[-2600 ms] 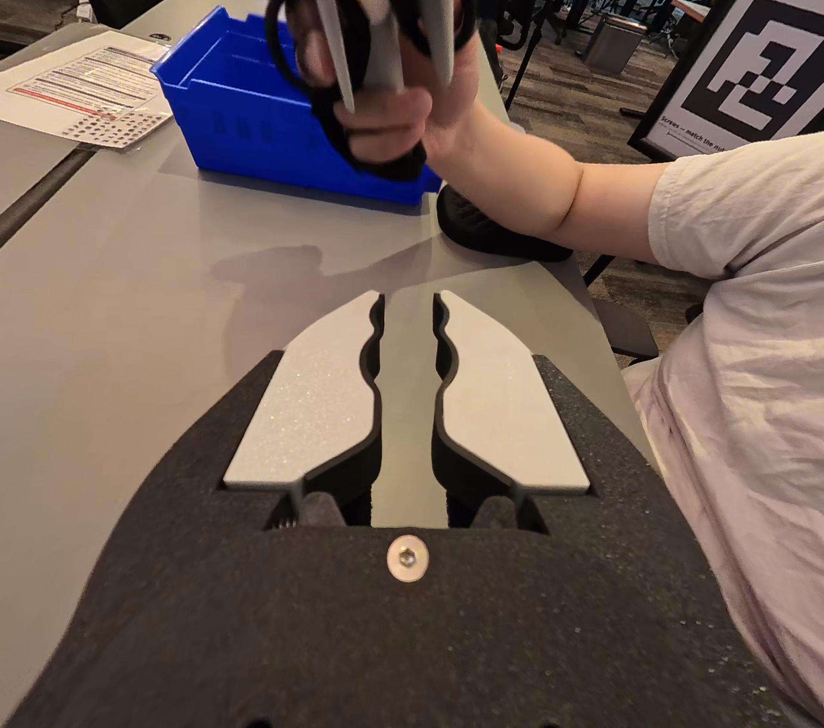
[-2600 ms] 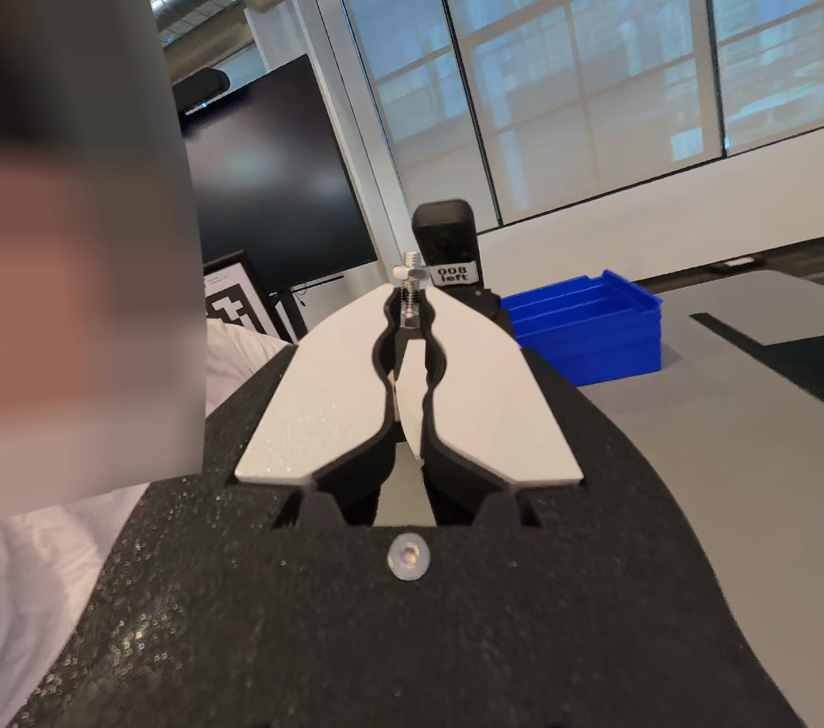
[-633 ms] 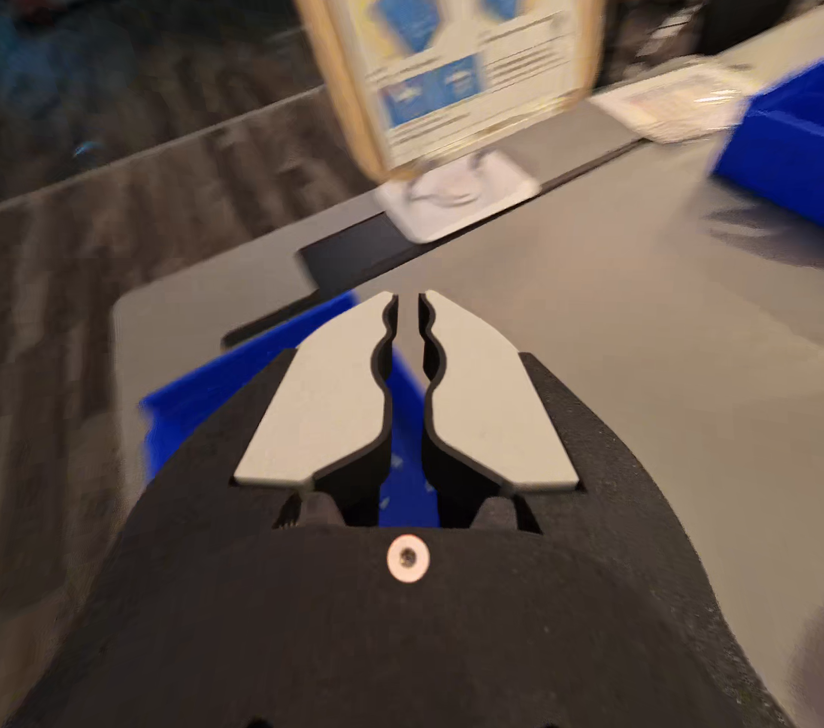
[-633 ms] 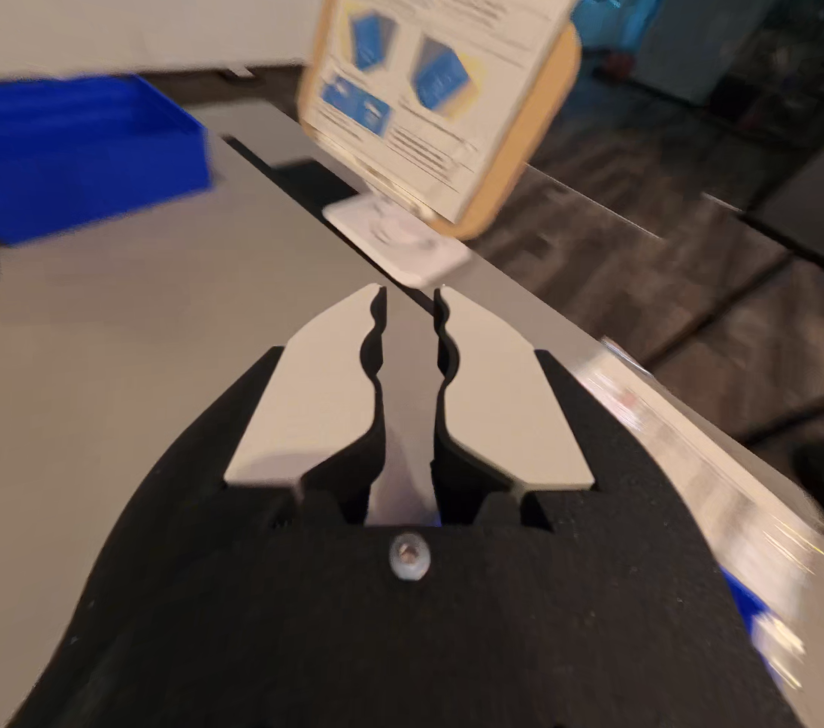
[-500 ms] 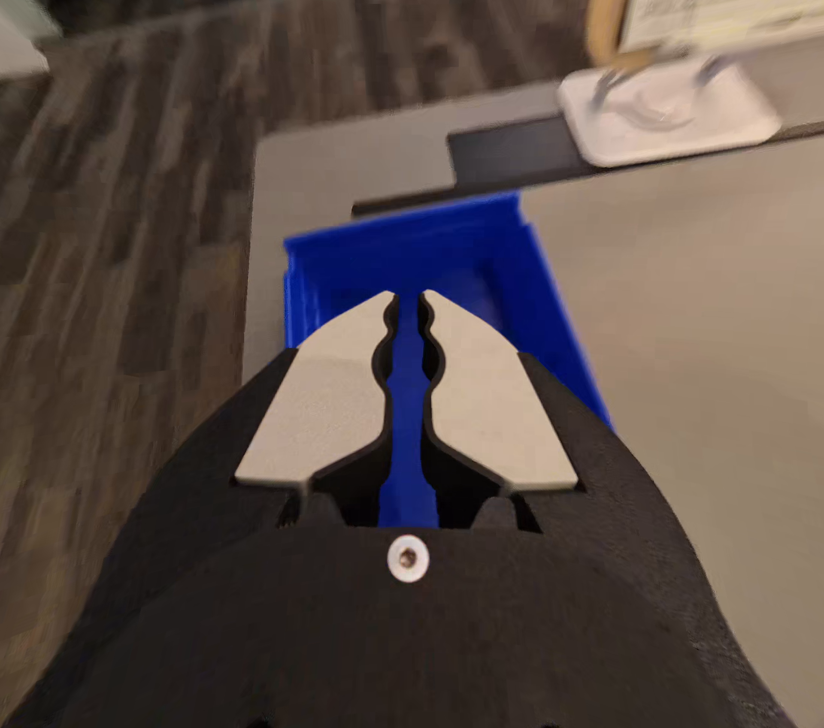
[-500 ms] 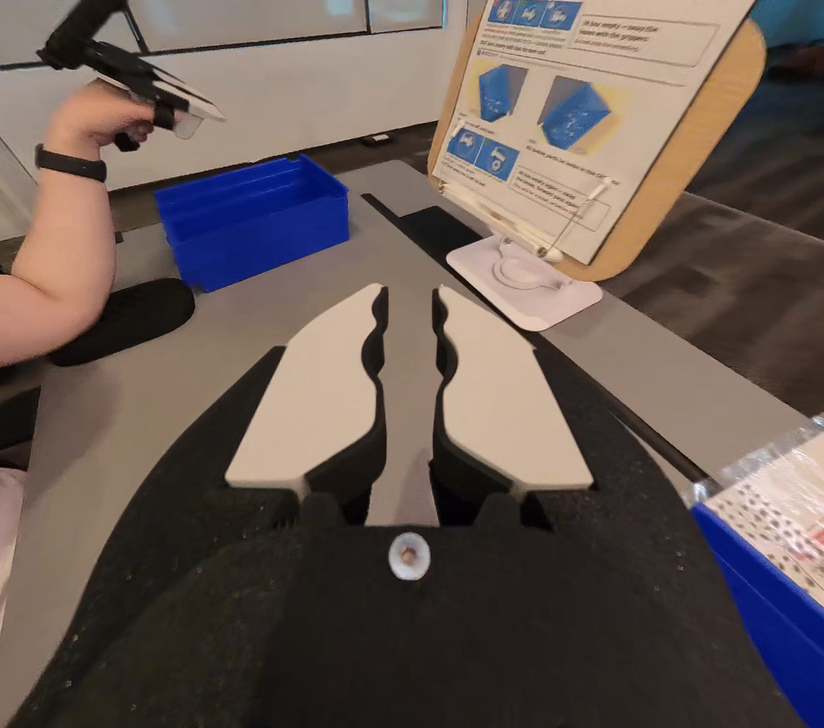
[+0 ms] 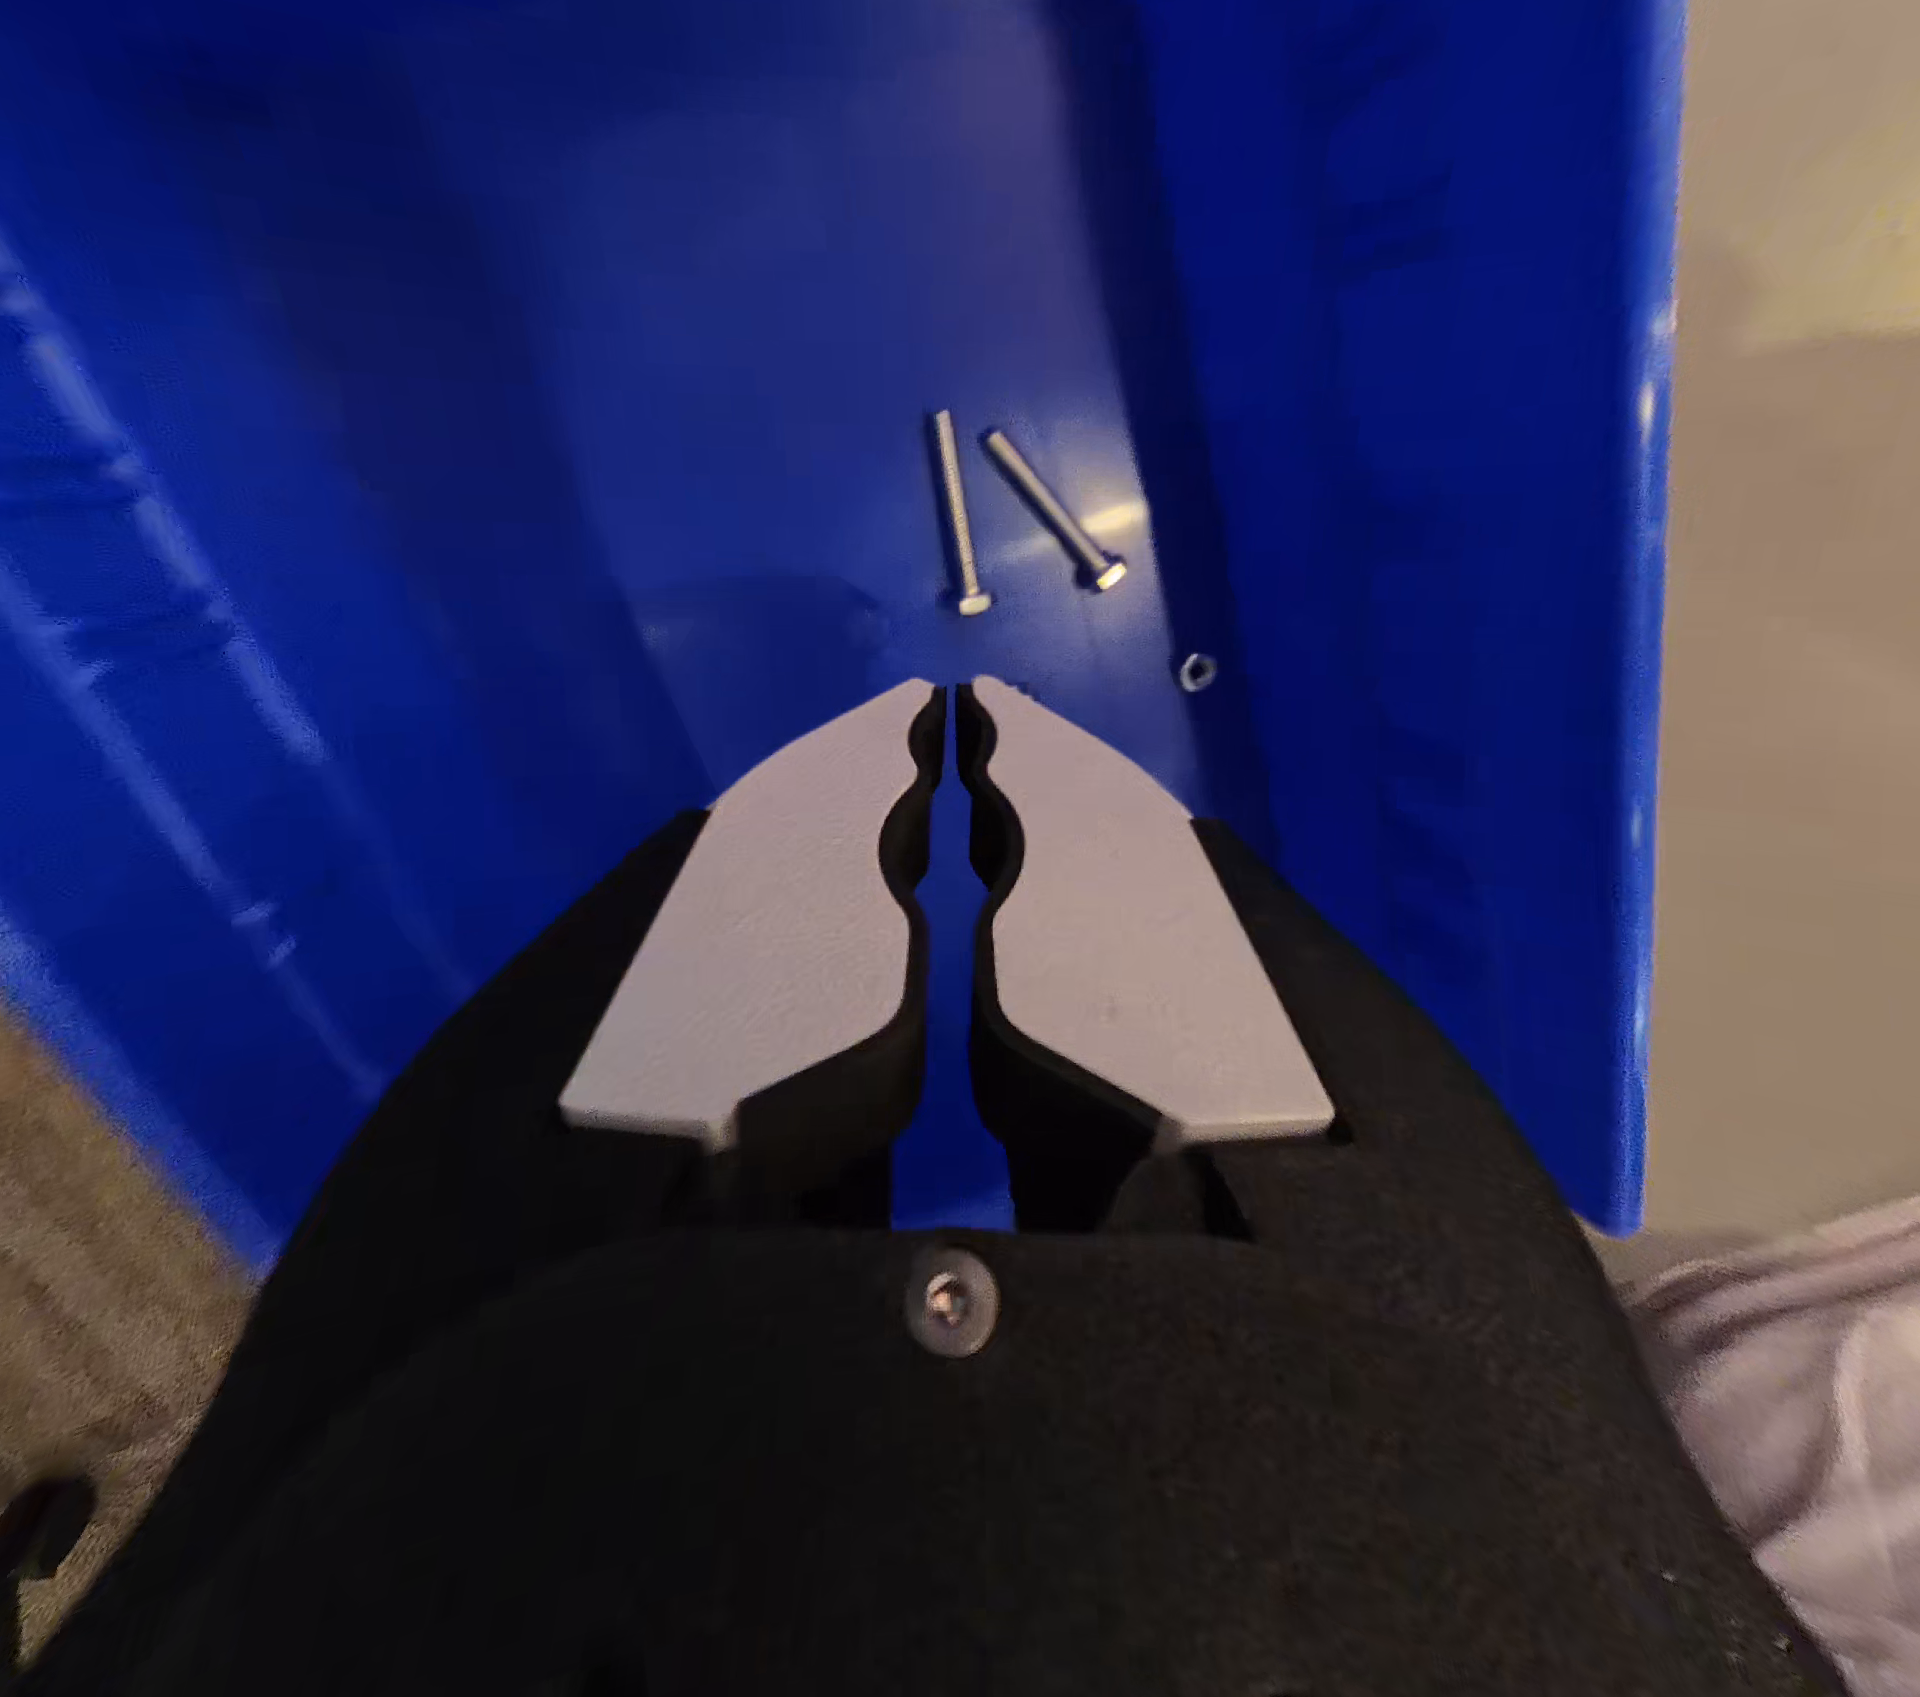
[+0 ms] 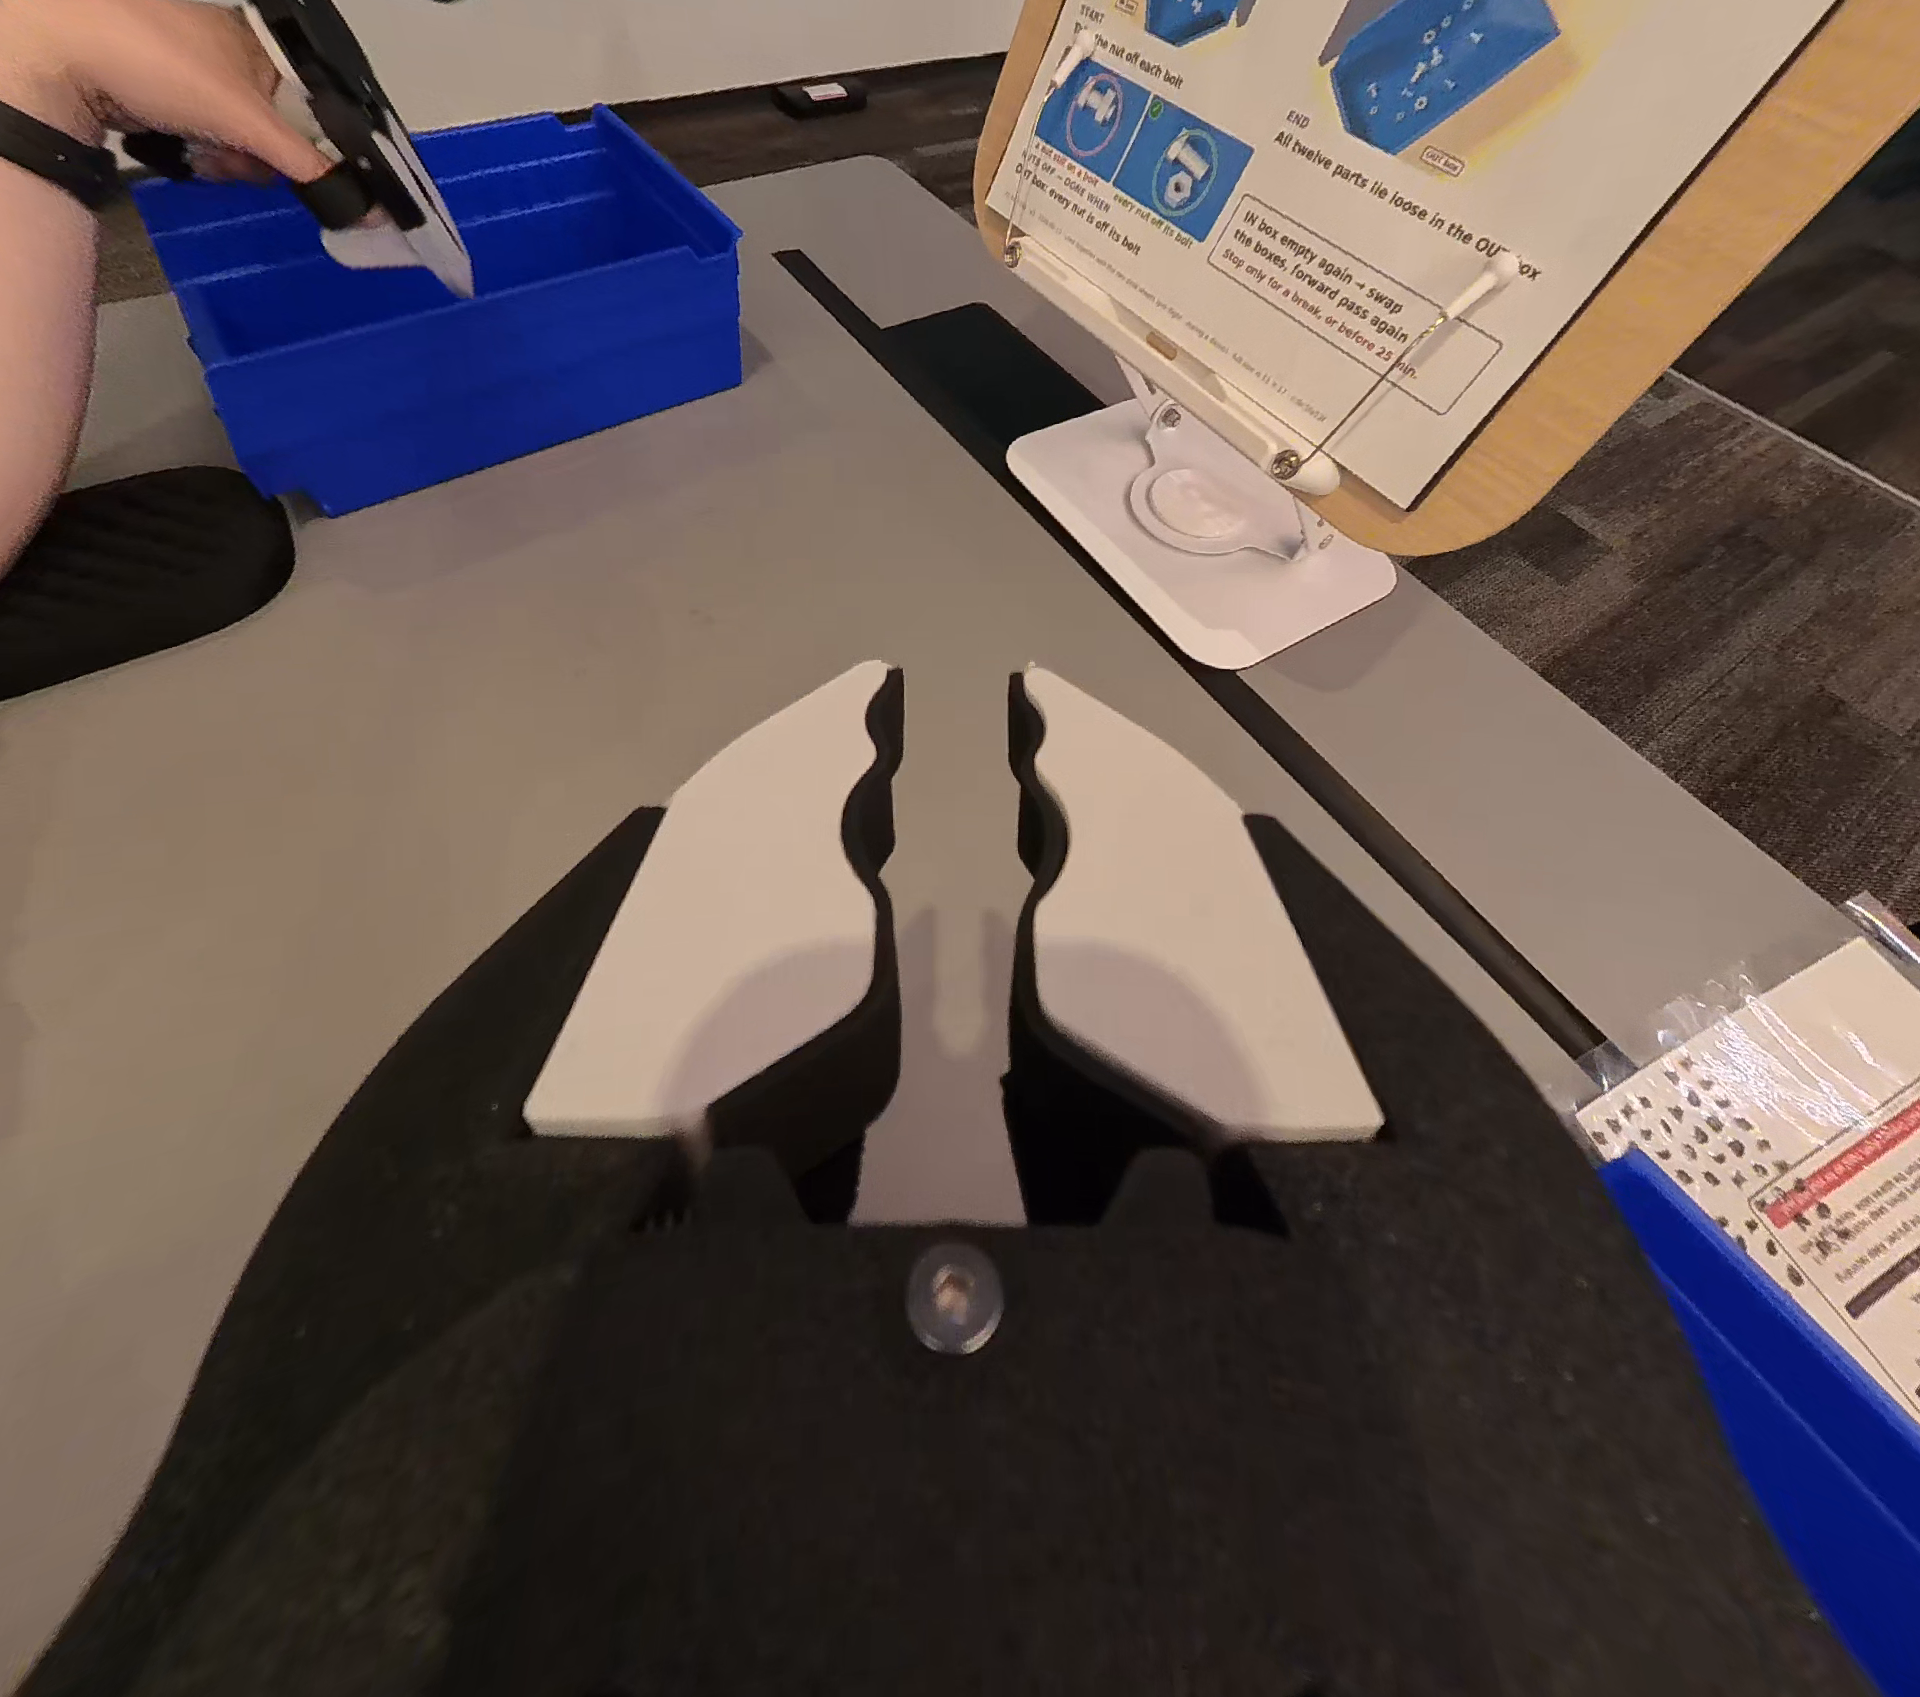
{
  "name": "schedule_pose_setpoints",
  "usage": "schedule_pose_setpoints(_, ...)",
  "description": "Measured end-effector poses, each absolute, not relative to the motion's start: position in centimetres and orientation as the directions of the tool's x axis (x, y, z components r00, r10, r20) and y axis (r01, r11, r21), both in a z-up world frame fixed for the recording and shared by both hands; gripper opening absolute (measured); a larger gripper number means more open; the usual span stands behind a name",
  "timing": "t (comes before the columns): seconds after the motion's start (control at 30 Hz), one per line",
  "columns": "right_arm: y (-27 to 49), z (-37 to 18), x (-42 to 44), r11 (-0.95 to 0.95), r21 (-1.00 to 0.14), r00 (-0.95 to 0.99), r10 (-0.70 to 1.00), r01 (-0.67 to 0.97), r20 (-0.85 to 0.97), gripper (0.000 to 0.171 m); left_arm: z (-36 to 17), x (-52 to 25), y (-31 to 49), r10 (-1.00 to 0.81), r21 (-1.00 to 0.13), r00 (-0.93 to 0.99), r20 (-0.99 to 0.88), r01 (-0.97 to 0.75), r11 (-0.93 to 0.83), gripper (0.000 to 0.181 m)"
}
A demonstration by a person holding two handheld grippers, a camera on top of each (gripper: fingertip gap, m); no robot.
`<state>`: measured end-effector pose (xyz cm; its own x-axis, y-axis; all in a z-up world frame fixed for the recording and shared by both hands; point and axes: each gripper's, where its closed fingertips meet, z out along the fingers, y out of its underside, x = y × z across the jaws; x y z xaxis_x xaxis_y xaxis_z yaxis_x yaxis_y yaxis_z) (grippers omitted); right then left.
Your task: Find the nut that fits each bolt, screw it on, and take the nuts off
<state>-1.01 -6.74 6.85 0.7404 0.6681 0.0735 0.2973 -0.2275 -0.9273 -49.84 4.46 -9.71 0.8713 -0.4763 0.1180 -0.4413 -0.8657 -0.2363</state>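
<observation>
The left gripper [image 7: 954, 686] has swung away from the right one and now dips into the blue bin [image 7: 1455, 400], jaws nearly pressed together with nothing seen between them. The right gripper [image 8: 956, 676], which held a bolt with its nut moments ago, now hangs spread and empty over the grey table [image 8: 416, 764] — that pair looks finished, and the left seems after the next part. In the bin I count two bolts: one [image 7: 956, 515] at 12 o'clock from the tips, the other [image 7: 1049, 509] at 1 o'clock (apart, heads toward the gripper), plus one nut [image 7: 1195, 668] at 3 o'clock by the wall.
</observation>
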Motion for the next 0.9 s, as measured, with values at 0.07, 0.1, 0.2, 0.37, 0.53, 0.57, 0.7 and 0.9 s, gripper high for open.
schedule_pose_setpoints(0.07,-6.5,6.6,-0.9,-0.234,-0.924,0.746,0.662,0.302,0.076,0.018,-10.9,-48.8,4.4,-0.489,-0.203,0.856,0.171,-0.455,-0.867,0.003)
schedule_pose_setpoints(0.1,-6.5,6.4,-0.8,-0.238,-0.920,0.746,0.661,0.311,0.081,0.018,-11.4,-48.6,4.2,-0.492,-0.181,0.851,0.183,-0.463,-0.868,0.004)
schedule_pose_setpoints(0.2,-6.4,6.1,-1.0,-0.231,-0.914,0.739,0.666,0.334,0.101,0.018,-12.5,-48.6,4.3,-0.485,-0.136,0.856,0.179,-0.467,-0.874,0.011)
schedule_pose_setpoints(0.37,-6.3,5.5,-1.4,-0.230,-0.896,0.725,0.675,0.380,0.134,0.018,-13.3,-47.9,5.0,-0.498,-0.133,0.851,0.169,-0.481,-0.867,0.014)
schedule_pose_setpoints(0.53,-6.3,5.0,-1.7,-0.229,-0.886,0.712,0.686,0.404,0.148,0.018,-13.9,-47.7,5.7,-0.513,-0.132,0.847,0.139,-0.498,-0.857,0.015)
schedule_pose_setpoints(0.57,-6.3,5.0,-1.8,-0.220,-0.884,0.709,0.687,0.413,0.160,0.017,-14.0,-47.5,5.7,-0.515,-0.134,0.844,0.148,-0.499,-0.856,0.015)
schedule_pose_setpoints(0.7,-6.4,5.0,-1.9,-0.203,-0.878,0.699,0.691,0.434,0.185,0.016,-14.3,-47.9,5.6,-0.504,-0.114,0.851,0.146,-0.491,-0.863,0.013)
schedule_pose_setpoints(0.9,-6.5,4.9,-2.0,-0.199,-0.867,0.686,0.699,0.457,0.201,0.016,-14.5,-48.4,5.7,-0.486,-0.099,0.865,0.121,-0.477,-0.873,0.010)
